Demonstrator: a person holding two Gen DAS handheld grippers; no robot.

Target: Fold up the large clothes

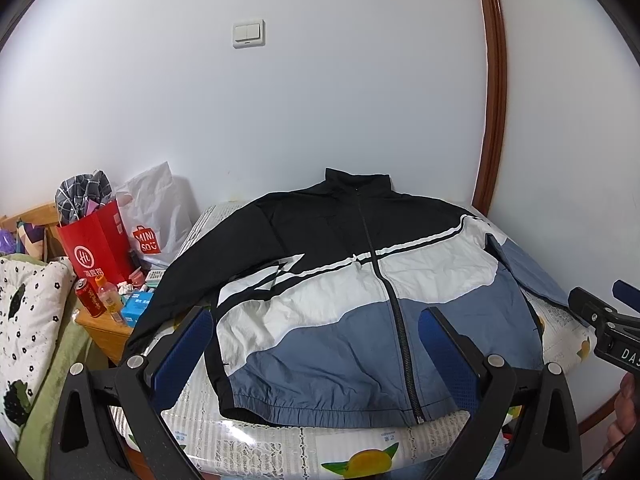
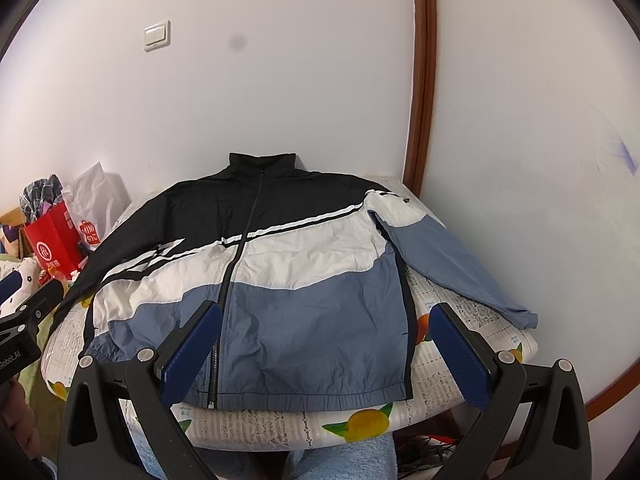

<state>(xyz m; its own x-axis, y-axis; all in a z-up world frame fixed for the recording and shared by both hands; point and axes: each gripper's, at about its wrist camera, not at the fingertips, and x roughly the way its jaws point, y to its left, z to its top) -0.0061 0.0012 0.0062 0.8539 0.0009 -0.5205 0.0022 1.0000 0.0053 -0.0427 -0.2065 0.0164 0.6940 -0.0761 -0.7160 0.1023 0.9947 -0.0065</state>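
A black, white and blue zip jacket [image 1: 340, 300] lies flat, front up, on a table with a fruit-print cover [image 1: 280, 444]. It also shows in the right wrist view [image 2: 280, 280]. Its collar points at the wall. The black sleeve [image 1: 168, 280] hangs toward the left, the blue sleeve [image 2: 460, 264] lies out to the right. My left gripper [image 1: 316, 356] is open and empty, above the hem. My right gripper [image 2: 326, 356] is open and empty, above the hem's right half. Each gripper shows at the edge of the other's view.
A wooden bedside stand [image 1: 104, 328] at the left holds a red can [image 1: 89, 296], a bottle and boxes. A red paper bag [image 1: 96, 244] and a white shopping bag [image 1: 156, 208] stand behind it. A patterned quilt [image 1: 24, 312] lies at far left. A wall is close behind the table.
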